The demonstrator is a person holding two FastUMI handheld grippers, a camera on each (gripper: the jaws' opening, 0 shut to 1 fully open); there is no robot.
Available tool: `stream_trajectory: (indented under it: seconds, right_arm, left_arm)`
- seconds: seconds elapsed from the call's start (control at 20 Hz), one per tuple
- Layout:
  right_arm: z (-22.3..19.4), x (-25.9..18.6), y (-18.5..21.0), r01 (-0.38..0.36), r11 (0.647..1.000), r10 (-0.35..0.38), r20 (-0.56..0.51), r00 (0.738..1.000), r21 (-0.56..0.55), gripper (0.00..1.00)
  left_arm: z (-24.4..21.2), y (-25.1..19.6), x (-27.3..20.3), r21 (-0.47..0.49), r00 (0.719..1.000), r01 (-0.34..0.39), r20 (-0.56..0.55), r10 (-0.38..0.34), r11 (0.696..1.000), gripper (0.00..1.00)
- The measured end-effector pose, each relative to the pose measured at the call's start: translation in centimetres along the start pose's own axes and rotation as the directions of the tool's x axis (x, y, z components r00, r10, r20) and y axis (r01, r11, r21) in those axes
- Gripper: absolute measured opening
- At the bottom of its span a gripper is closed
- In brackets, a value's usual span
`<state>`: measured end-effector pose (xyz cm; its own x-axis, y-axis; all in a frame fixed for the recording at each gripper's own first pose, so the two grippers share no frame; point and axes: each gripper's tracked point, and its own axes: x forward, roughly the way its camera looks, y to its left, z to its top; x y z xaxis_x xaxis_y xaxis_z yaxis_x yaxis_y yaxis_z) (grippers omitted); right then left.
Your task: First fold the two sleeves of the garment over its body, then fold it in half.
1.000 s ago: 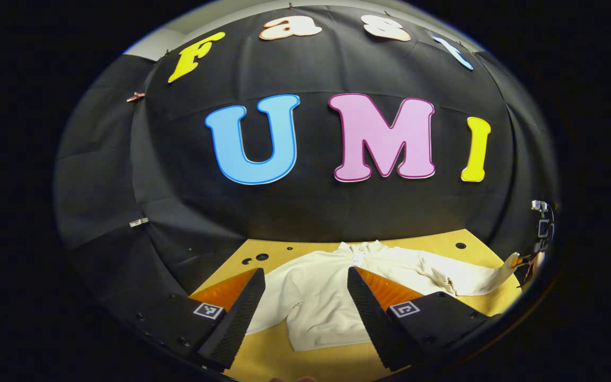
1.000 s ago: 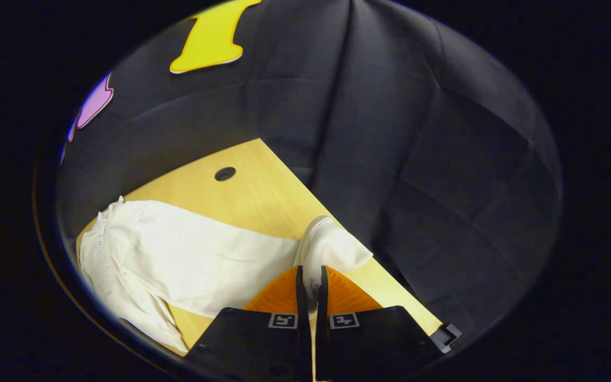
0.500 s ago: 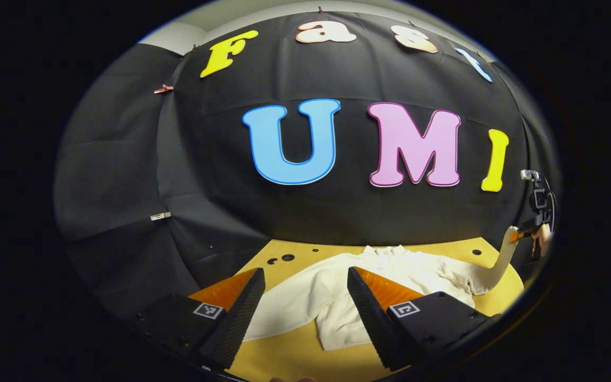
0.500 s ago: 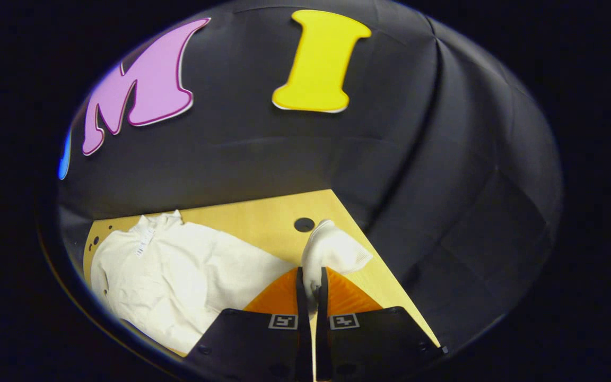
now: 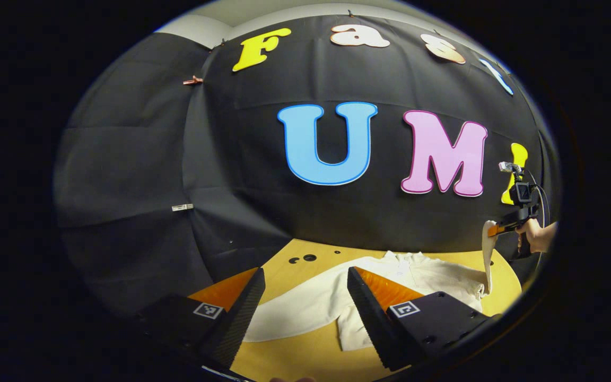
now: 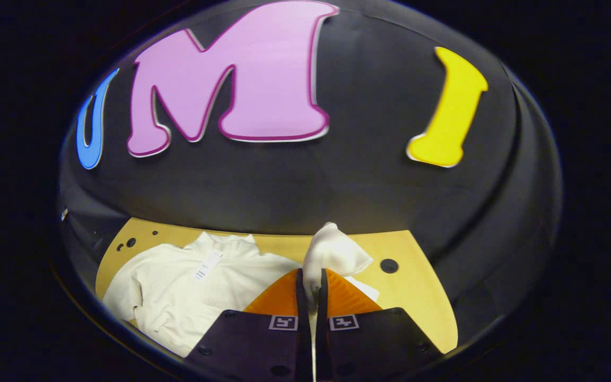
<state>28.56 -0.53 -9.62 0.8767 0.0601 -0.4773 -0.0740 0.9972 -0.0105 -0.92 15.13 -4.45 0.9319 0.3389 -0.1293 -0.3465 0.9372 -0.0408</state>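
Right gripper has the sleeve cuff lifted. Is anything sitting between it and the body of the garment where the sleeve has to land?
Nothing visible. The right gripper is shut on the sleeve cuff, and the garment lies flat on the table with no object on it. The left gripper hovers open near the other side.

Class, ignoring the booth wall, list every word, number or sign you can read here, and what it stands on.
Tag at the garment collar: print too small to read.
Square markers on the right gripper: coded patterns, no words.
Square markers on the left gripper: likewise.
Table: no text.
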Motion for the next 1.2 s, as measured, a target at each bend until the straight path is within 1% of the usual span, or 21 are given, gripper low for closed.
stream_trajectory:
  seconds: [0.25, 0.4, 0.5, 0.7, 0.8, 0.95, 1.1, 1.2]
  right_arm:
    - [-0.2, 2.5, 10.9, -0.127, 0.992, 0.126, -0.026, 0.992, -0.024, 0.07]
    - [-0.4, 3.3, 17.1, -0.189, 0.980, 0.187, -0.026, 0.982, -0.071, 0.06]
    - [-0.9, 3.7, 21.4, -0.239, 0.966, 0.237, -0.033, 0.971, -0.097, 0.07]
    - [-2.9, 4.2, 28.9, -0.321, 0.935, 0.313, -0.075, 0.947, -0.149, 0.07]
    - [-5.0, 4.8, 32.2, -0.346, 0.919, 0.331, -0.107, 0.938, -0.191, 0.07]
    - [-8.3, 5.6, 35.9, -0.363, 0.899, 0.333, -0.155, 0.930, -0.244, 0.07]
    - [-11.2, 6.6, 38.7, -0.383, 0.889, 0.339, -0.199, 0.919, -0.252, 0.14]
    - [-12.3, 6.6, 40.9, -0.419, 0.879, 0.375, -0.212, 0.903, -0.229, 0.31]
  left_arm:
    - [-1.0, 3.2, 0.5, -0.034, 0.998, -0.065, -0.026, 0.064, 0.997, 0.98]
    - [-1.3, 5.1, 1.0, -0.066, 0.993, -0.111, -0.039, 0.109, 0.992, 0.98]
    - [-1.9, 6.2, 1.1, -0.084, 0.990, -0.133, -0.053, 0.129, 0.988, 0.98]
    - [-3.3, 8.5, 0.8, -0.082, 0.984, -0.166, -0.083, 0.159, 0.983, 0.98]
    - [-4.2, 9.6, 0.5, -0.085, 0.980, -0.180, -0.099, 0.172, 0.980, 0.97]
    - [-6.0, 11.1, 0.2, -0.086, 0.970, -0.215, -0.135, 0.202, 0.973, 0.97]
    - [-7.1, 11.6, 0.2, -0.090, 0.963, -0.227, -0.166, 0.211, 0.970, 0.96]
    - [-8.0, 12.0, 0.3, -0.079, 0.959, -0.236, -0.180, 0.219, 0.969, 0.96]
